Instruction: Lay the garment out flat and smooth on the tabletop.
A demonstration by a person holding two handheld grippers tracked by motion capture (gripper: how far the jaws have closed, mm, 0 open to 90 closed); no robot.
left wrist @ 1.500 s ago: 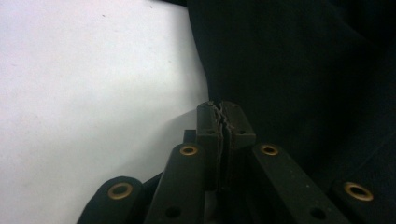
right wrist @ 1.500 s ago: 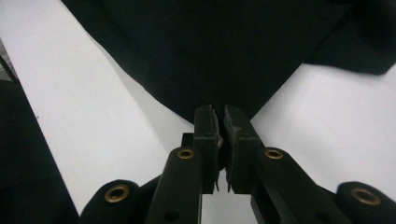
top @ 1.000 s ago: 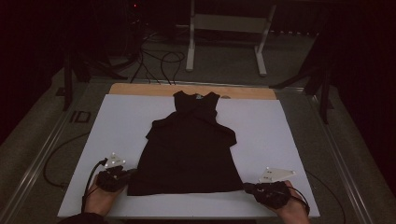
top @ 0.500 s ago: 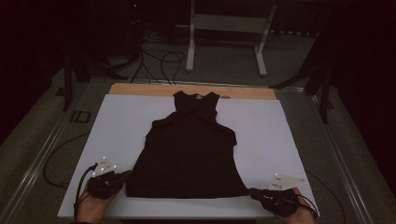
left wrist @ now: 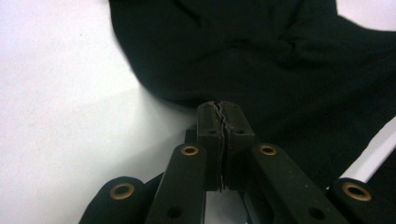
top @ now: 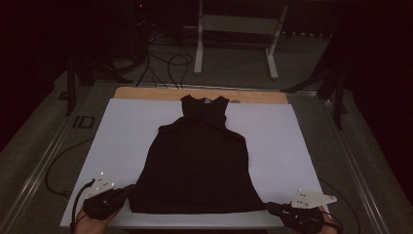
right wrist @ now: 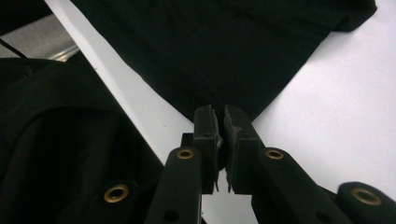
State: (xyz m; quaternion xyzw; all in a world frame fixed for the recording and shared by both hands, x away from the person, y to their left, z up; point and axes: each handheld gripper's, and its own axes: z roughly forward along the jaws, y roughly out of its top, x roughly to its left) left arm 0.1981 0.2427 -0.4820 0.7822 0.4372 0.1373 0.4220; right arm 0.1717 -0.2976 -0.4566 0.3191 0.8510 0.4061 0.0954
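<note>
Overhead, whole black top outspread.

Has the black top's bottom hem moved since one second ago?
Yes. In the high view the hem of the black top now lies closer to the near edge of the white sheet, drawn toward the person by the left tool and right tool.

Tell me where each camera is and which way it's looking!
High view: sits above the person's side, looks forward and down at the black top on the white table; shows both hands, left gripper, right gripper.
Left gripper view: rides the left gripper, looks along its shut jaws at the top's hem corner.
Right gripper view: rides the right gripper, faces the other corner.
All share the black top.
</note>
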